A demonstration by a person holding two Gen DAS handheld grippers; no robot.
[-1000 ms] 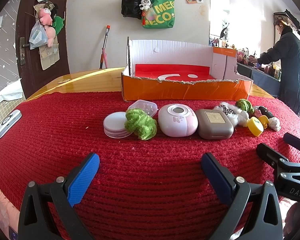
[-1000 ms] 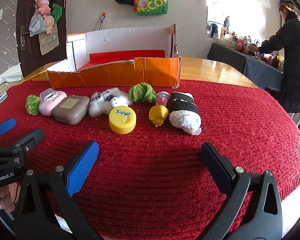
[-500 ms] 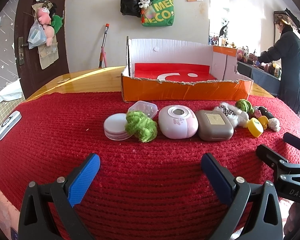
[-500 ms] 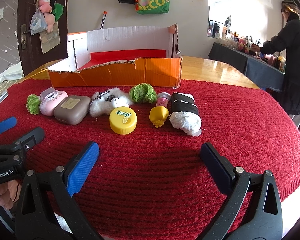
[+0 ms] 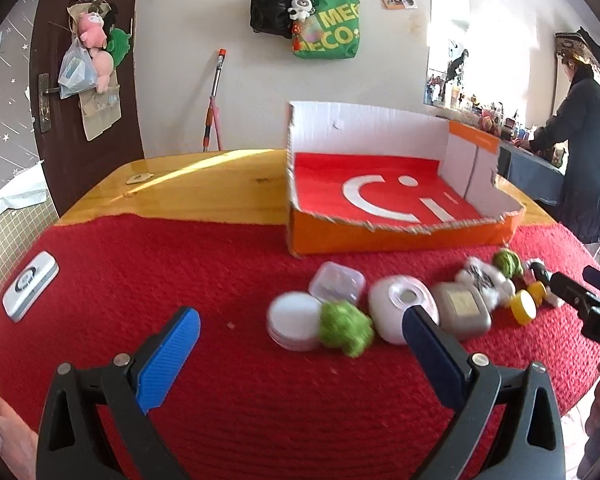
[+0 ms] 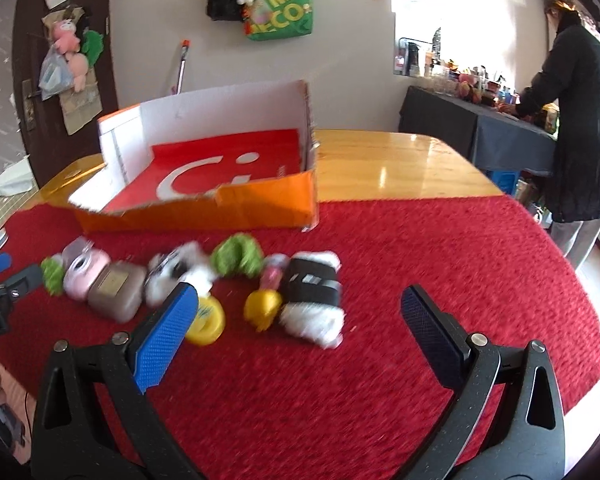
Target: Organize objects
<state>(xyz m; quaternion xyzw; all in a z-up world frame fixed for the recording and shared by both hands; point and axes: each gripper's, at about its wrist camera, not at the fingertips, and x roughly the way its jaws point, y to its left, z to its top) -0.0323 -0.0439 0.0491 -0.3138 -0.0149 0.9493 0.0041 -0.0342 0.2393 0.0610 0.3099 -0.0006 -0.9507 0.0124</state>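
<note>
**Inventory: red-cloth table, both grippers raised above a row of small objects**

- Left gripper point(image 5: 300, 336): held above the red knitted cloth point(image 5: 140, 272), aimed forward and slightly downward. Jaws spread wide, holding nothing. Its right finger overlaps the pink round case point(image 5: 404, 308) in view; contact cannot be told.
- Right gripper point(image 6: 300, 316): likewise above the cloth, jaws wide apart, empty. Its left finger point(image 6: 164, 328) crosses in front of the yellow cap point(image 6: 208, 322).
- Orange cardboard box point(image 5: 400, 232): open-topped, red liner with white marks, white inner walls, front wall torn low. Stands behind the row, partly on the cloth, partly on the wooden table point(image 5: 204, 184).
- Row of objects, left to right, lying close together on the cloth (both views motion-blurred): white round compact point(image 5: 294, 320), touching green yarn ball point(image 5: 346, 326); clear plastic case point(image 5: 336, 282) just behind; pink round case; taupe rounded case point(image 5: 462, 312); white fluffy toy point(image 6: 176, 270); second green yarn ball point(image 6: 238, 256); yellow cap; small yellow figure point(image 6: 262, 306); pink-white small item point(image 6: 274, 272) (too blurred to identify); black-banded white plush roll point(image 6: 314, 300).
- White remote-like device point(image 5: 30, 286): far left on the cloth, well apart from the row.
- Background: person in dark coat point(image 6: 580, 120) at a side counter; green tote bag point(image 5: 326, 24) on the wall.
</note>
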